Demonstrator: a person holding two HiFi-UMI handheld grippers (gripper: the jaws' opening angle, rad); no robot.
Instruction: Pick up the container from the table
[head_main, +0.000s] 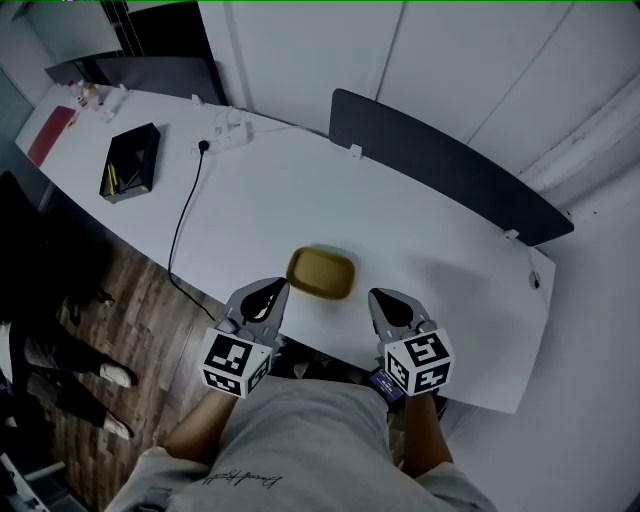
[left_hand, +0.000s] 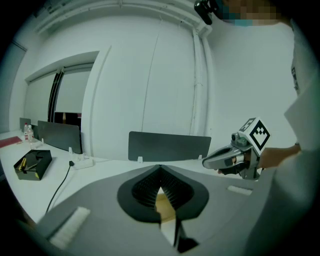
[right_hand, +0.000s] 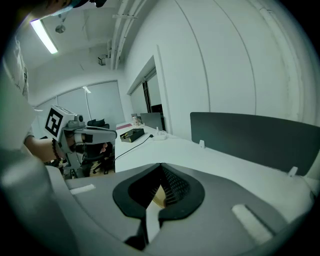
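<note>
Container (head_main: 321, 273) — just ahead, between left hand-held gripper (head_main: 278, 290) and right hand-held gripper (head_main: 380, 297).

In both gripper views the jaws hid all but a sliver of the container (left_hand: 165, 204), and the far-left black box's (head_main: 131, 160) contents were too small to tell.

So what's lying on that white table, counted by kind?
Yellow container: 1
Black box: 1
White power strip: 1
Black cable: 1
Red flat item: 1
Total: 5, leaving out the small things at the far corner, too tiny to count.
</note>
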